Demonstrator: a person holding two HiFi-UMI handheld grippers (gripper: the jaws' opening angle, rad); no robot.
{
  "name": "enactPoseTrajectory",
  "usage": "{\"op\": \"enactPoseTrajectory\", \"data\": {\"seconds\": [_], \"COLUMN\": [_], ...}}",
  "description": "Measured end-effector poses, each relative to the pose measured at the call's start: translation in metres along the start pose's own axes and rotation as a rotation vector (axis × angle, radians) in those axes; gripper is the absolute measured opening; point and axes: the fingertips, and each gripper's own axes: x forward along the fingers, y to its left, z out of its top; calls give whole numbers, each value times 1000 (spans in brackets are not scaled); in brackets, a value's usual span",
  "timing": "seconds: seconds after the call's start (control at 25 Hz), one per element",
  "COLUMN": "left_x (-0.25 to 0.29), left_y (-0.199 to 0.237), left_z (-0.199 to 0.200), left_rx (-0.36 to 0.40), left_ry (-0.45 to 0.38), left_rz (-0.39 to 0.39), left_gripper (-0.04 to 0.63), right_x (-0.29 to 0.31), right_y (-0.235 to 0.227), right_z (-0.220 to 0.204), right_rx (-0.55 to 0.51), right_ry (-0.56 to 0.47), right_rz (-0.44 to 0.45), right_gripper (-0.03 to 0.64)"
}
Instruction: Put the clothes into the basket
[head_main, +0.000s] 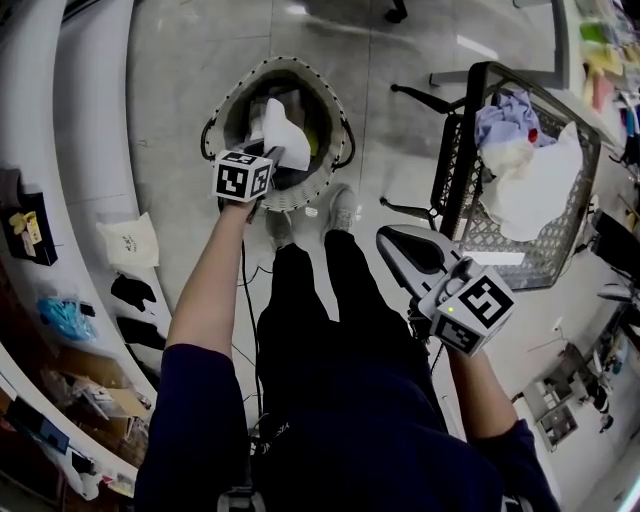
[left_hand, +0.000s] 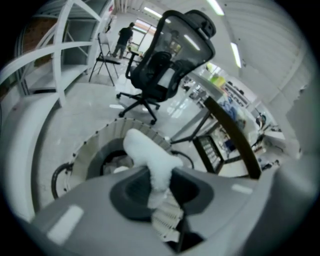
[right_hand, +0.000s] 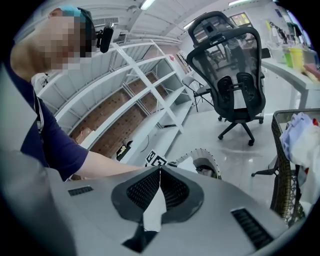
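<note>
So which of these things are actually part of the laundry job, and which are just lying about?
Part of the job: white cloth in the left gripper, round basket below it, wire basket with the clothes pile.
Lying about: office chair, white bag and blue bundle on the shelves.

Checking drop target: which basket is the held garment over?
The round white basket on the floor, under the left gripper's white garment; the dark mesh basket stands apart at right, holding clothes.

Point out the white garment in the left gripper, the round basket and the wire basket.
white garment (left_hand: 150, 156): left gripper view, its bunched middle.
round basket (head_main: 336, 100): head view, the right side of its white rim.
wire basket (head_main: 480, 235): head view, its mesh side wall.
</note>
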Motion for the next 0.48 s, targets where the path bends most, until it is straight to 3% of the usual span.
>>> {"op": "enactPoseTrajectory", "data": {"seconds": [0.16, 0.48], "left_x": [-3, -33], "left_y": [-3, -18], "left_z": [-1, 24], "left_rx": [23, 59], "left_ry": [8, -59], "left_rz": [11, 10], "left_gripper": [207, 230], "right_x": [0, 0], "right_y": [2, 16], "right_z": [2, 11], "right_rx": [4, -22], "right_ry": [-9, -35], "right_rz": [6, 25], "right_gripper": [9, 9]}}
